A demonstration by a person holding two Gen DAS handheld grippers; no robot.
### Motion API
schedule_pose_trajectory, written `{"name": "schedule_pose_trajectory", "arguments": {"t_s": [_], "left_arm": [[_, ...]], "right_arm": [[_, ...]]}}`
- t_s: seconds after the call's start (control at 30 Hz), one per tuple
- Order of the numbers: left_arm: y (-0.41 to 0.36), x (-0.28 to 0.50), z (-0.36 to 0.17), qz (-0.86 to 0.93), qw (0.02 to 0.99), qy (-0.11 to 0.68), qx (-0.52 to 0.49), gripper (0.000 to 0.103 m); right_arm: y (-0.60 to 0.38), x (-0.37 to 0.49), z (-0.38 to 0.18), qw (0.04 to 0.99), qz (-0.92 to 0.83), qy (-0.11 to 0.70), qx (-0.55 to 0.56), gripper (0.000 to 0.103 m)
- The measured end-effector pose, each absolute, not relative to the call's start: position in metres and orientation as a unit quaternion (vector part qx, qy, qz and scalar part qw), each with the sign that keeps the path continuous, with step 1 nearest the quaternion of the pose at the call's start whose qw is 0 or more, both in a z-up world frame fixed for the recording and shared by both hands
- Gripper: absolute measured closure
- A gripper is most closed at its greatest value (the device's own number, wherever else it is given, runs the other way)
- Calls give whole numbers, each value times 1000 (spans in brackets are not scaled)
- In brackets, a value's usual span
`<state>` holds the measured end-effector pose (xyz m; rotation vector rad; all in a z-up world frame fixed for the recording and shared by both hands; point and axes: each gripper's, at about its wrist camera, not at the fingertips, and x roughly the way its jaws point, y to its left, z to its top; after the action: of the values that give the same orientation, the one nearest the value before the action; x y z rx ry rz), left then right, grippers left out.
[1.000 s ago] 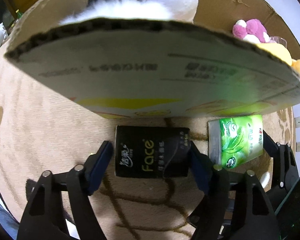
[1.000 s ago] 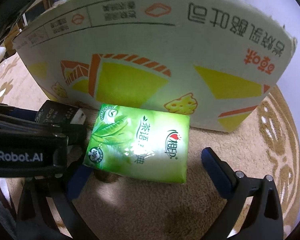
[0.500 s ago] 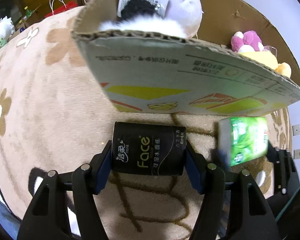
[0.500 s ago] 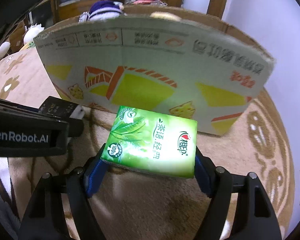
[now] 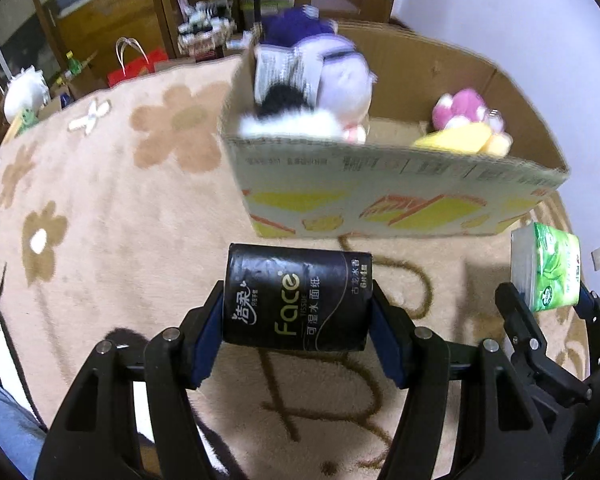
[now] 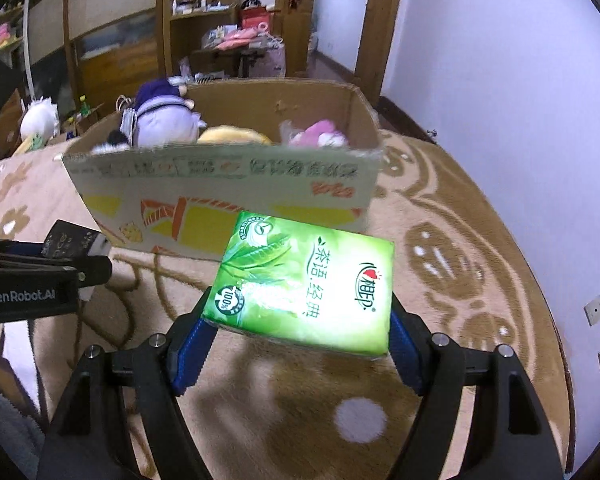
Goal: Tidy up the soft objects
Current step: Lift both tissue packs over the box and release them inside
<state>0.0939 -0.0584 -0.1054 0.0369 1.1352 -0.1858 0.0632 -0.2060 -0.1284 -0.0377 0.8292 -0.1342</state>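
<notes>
Black tissue pack (image 5: 297, 301) sits clamped between the left gripper (image 5: 298, 334) pads, lifted above the beige flowered carpet (image 5: 112, 216). Green tissue pack (image 6: 306, 284), to its right, is pinched in the right gripper (image 6: 300, 344). Just beyond both stands an open cardboard box (image 6: 220, 184) holding a purple plush (image 5: 332, 80), a pink plush (image 5: 464, 110) and a yellow plush (image 5: 456, 140).

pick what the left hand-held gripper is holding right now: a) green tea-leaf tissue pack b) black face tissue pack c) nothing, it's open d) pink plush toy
b: in the left wrist view the left hand-held gripper has its blue pads pressed on both ends of the black Face tissue pack, lifted off the carpet; the green tissue pack sits in the right hand-held gripper.
</notes>
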Motion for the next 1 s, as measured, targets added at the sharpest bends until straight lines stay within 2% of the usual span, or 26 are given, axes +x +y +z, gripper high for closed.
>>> {"name": "schedule_pose_trajectory", "arguments": {"t_s": [0.23, 0.53, 1.0], "left_arm": [[-59, 61, -52, -111, 896, 428, 29, 39], [-66, 61, -10, -124, 935, 330, 49, 39], [-72, 103, -5, -125, 941, 308, 65, 39]], "right_arm": [[-215, 46, -88, 932, -70, 355, -22, 22], [-221, 45, -44, 954, -63, 292, -9, 22], [-234, 91, -24, 966, -50, 255, -10, 22]]}}
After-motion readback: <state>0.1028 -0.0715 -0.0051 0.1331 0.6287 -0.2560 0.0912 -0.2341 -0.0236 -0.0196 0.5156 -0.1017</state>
